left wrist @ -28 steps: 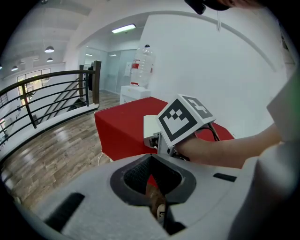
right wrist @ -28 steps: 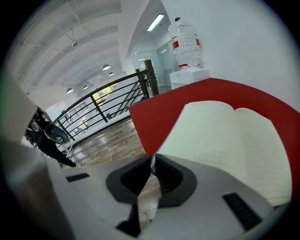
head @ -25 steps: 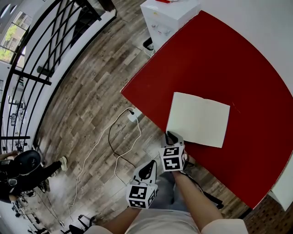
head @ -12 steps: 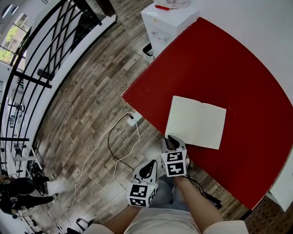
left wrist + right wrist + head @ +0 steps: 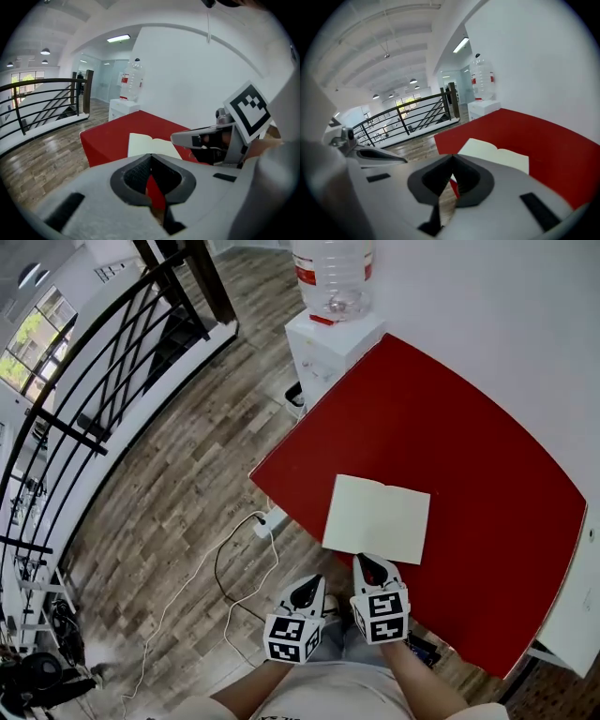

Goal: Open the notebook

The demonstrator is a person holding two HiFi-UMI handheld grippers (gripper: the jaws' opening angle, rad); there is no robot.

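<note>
The notebook (image 5: 377, 519) lies open and flat on the red table (image 5: 450, 418), cream pages up, close to the table's near edge. It also shows in the left gripper view as the notebook (image 5: 152, 144) and in the right gripper view as the notebook (image 5: 497, 154). My right gripper (image 5: 370, 566) hovers just short of its near edge, shut, holding nothing. My left gripper (image 5: 306, 590) hangs beside it over the floor, off the table, also shut and empty. The jaw tips meet in both gripper views: left gripper (image 5: 150, 157), right gripper (image 5: 452, 159).
A white water dispenser (image 5: 330, 338) with a bottle (image 5: 333, 273) stands at the table's far corner. A white cable (image 5: 234, 559) and power strip (image 5: 267, 521) lie on the wooden floor. A black railing (image 5: 84, 399) runs at the left.
The right gripper has drawn back from the notebook's near edge toward the body. The head view has tilted, bringing the water dispenser into sight. The notebook stays open.
</note>
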